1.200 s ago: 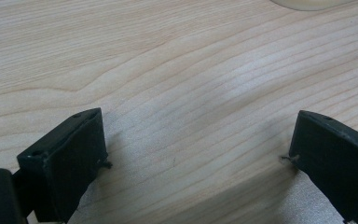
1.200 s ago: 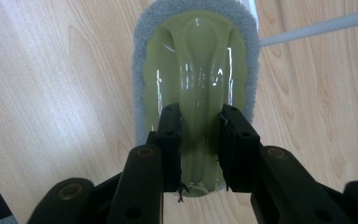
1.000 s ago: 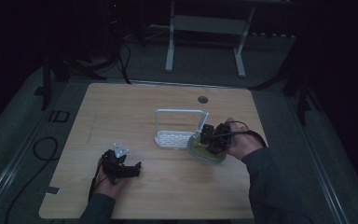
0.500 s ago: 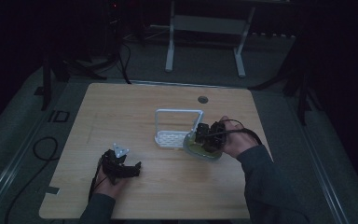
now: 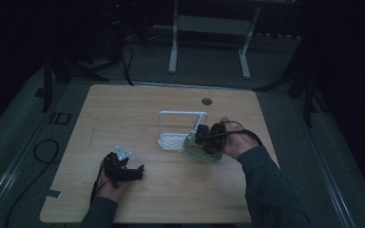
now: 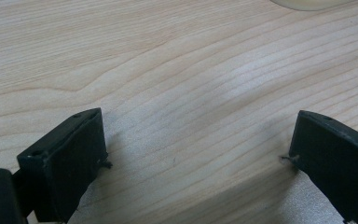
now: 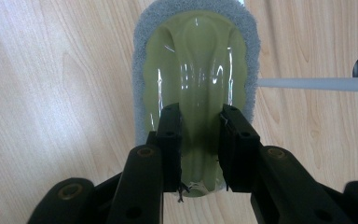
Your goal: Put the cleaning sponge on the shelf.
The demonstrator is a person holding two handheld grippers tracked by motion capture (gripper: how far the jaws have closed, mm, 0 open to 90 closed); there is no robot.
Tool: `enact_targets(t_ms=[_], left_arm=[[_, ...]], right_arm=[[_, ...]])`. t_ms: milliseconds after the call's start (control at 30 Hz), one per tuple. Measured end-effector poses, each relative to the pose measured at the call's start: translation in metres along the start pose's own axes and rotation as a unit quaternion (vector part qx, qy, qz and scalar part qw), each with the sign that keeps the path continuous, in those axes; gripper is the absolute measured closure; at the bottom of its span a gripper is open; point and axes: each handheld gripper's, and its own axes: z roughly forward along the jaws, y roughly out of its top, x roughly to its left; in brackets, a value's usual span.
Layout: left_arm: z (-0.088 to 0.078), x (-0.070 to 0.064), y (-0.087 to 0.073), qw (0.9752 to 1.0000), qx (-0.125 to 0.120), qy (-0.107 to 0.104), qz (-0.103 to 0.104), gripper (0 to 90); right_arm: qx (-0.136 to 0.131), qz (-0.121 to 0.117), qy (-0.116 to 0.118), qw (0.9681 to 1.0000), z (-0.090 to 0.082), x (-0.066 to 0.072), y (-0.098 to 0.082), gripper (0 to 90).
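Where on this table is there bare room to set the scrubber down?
Bare wood: the far left, between the table edge and the white rack, and the near middle between the two hands. It is crowded by the rack, where the right hand-held gripper holds the green scrubber.

High view: dim, underexposed; only the table point(image 5: 123, 114) reads clearly, and everything around the table falls to near black. Gripper views: bright, even light. Soft shadow on the wood beneath the left gripper point(image 6: 196, 154). Specular glare streaks on the glossy green scrubber handle point(image 7: 198, 74). Near jaws slightly soft.
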Motion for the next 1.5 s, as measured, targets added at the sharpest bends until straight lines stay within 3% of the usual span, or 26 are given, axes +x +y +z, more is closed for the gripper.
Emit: enact_targets(t_ms=[500, 1500], left_arm=[[0.000, 0.000, 0.000, 1.0000, 0.000, -0.001, 0.001, 3.8], [0.000, 0.000, 0.000, 1.0000, 0.000, -0.001, 0.001, 3.8]], right_arm=[[-0.006, -0.004, 0.002, 1.0000, 0.006, -0.005, 0.005, 71.6], [-0.006, -0.035, -0.006, 0.9994, 0.015, -0.012, 0.028, 71.6]])
